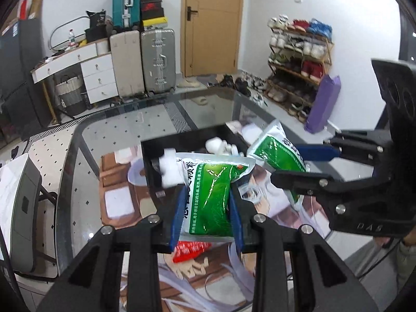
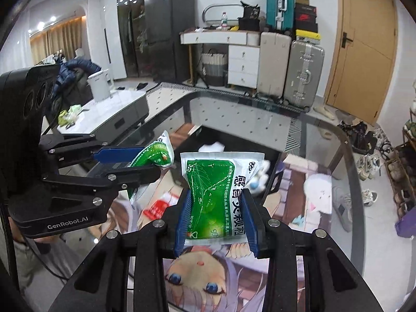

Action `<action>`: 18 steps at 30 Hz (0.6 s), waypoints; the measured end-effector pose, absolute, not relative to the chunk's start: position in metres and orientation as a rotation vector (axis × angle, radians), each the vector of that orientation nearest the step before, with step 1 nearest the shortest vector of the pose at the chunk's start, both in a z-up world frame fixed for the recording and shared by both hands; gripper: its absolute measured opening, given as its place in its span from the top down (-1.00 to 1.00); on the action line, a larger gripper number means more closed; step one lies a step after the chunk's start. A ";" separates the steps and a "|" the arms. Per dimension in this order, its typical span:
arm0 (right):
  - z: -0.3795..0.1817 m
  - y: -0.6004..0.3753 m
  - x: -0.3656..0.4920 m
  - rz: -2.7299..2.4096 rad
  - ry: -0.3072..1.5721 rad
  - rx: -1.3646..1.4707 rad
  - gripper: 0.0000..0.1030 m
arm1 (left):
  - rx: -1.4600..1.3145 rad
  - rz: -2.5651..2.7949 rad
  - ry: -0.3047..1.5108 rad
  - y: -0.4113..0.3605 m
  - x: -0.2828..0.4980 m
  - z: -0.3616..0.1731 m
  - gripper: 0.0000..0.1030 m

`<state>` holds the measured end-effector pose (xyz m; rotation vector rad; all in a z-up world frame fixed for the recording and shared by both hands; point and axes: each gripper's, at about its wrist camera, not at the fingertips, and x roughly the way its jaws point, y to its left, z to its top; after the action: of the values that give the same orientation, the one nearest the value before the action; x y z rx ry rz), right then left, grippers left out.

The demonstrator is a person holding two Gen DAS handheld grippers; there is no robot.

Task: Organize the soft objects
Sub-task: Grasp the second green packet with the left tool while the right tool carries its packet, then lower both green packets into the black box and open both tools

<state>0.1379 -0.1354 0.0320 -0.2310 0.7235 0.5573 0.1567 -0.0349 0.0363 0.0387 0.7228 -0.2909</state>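
Observation:
My left gripper [image 1: 206, 200] is shut on a green and white medicine packet [image 1: 213, 195], held above the glass table just in front of a black tray [image 1: 150, 161]. My right gripper [image 2: 217, 205] is shut on a second green and white packet [image 2: 221, 189], also in the air near the tray [image 2: 189, 143]. Each gripper shows in the other's view: the right one [image 1: 291, 166] with its packet [image 1: 278, 150], the left one [image 2: 145, 160] with its packet [image 2: 153, 156]. White soft items [image 1: 221, 147] lie in the tray. A red and white packet [image 1: 189, 251] lies on the mat below.
The glass table [image 1: 85, 156] carries an anime print mat [image 2: 197, 280]. A white round soft item [image 2: 318, 189] lies on the mat right of the tray. Suitcases, a white dresser and a shoe rack stand beyond the table.

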 end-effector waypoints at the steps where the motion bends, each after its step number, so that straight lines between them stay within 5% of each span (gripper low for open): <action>1: 0.034 -0.135 0.139 0.551 0.714 -0.229 0.27 | 0.031 -0.287 0.717 -0.034 0.159 0.038 0.41; 18: 0.052 -0.141 0.196 0.480 0.653 -0.091 0.27 | -0.070 -0.200 0.657 -0.029 0.206 0.045 0.41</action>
<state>0.1956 -0.1409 0.0524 -0.0914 0.6529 0.4804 0.2064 -0.0293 0.0446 -0.0703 0.6567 -0.2000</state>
